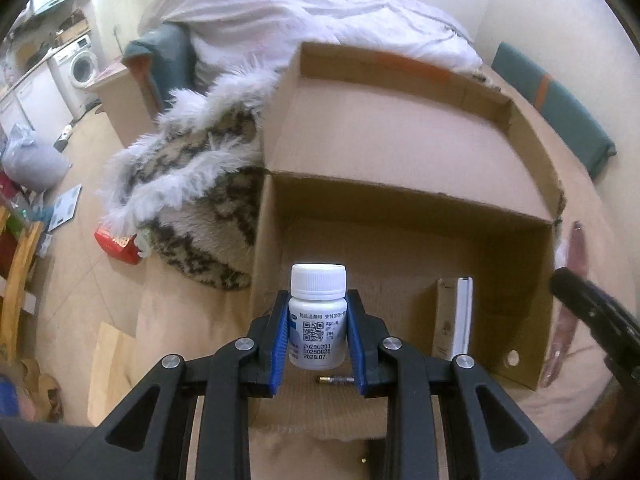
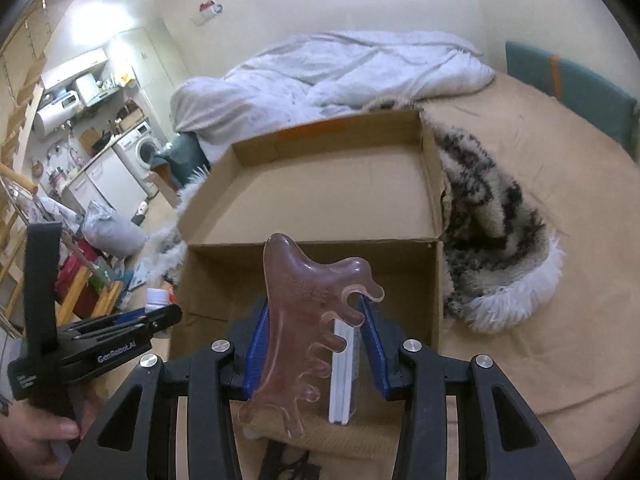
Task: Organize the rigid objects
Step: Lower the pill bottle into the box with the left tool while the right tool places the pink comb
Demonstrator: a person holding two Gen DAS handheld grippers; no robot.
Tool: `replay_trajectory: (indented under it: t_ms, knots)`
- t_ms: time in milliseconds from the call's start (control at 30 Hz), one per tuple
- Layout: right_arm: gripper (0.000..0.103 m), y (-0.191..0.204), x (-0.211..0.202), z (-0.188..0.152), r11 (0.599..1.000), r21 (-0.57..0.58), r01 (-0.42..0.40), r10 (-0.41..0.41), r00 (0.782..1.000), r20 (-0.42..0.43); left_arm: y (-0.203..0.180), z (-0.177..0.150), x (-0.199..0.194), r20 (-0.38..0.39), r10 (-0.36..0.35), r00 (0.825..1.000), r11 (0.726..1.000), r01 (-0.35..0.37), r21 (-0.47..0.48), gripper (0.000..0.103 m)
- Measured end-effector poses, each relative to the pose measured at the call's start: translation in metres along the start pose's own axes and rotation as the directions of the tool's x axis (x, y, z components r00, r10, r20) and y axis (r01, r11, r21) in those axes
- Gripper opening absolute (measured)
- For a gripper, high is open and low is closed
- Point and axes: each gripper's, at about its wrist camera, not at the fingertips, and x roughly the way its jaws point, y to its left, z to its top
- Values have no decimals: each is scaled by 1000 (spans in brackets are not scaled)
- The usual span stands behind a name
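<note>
My left gripper (image 1: 318, 300) is shut on a white pill bottle (image 1: 318, 332) with a white cap, held upright over the near edge of an open cardboard box (image 1: 264, 260). Inside the box stands a small white and beige carton (image 1: 454, 320), and a battery (image 1: 335, 380) lies on its floor. My right gripper (image 2: 312, 304) is shut on a pink translucent comb-shaped tool (image 2: 296, 320), held over the same cardboard box (image 2: 434, 280). The carton (image 2: 342, 372) shows behind the tool. The left gripper (image 2: 160, 316) and the bottle's cap (image 2: 158, 298) appear at the left, with a hand (image 2: 36, 436) on the handle.
The box rests on a bed with a beige sheet (image 2: 540, 320). A fur-trimmed patterned throw (image 1: 192, 184) lies against its side and a white duvet (image 2: 340, 68) is heaped behind it. A red packet (image 1: 116, 244) lies near the bed's edge. A teal headboard (image 2: 580, 88) stands at the right.
</note>
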Motion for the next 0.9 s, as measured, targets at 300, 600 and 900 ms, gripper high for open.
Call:
replay_trajectory:
  t_ms: [300,600,900]
  knots:
    - [44,-24,55,-14,997,75,-15,23,993,-117,-6,-10,50,-75,-39,996,999,40,13,24]
    - [44,-21,83,-20,997,82,11,6,979,-204,-8,-19,63,-91,-18,996,999,21,36,24]
    - [44,-15,101,-22,997,41,72,-59,965,-257,-25,-29,69,-112,-30,993,996,39,77,24]
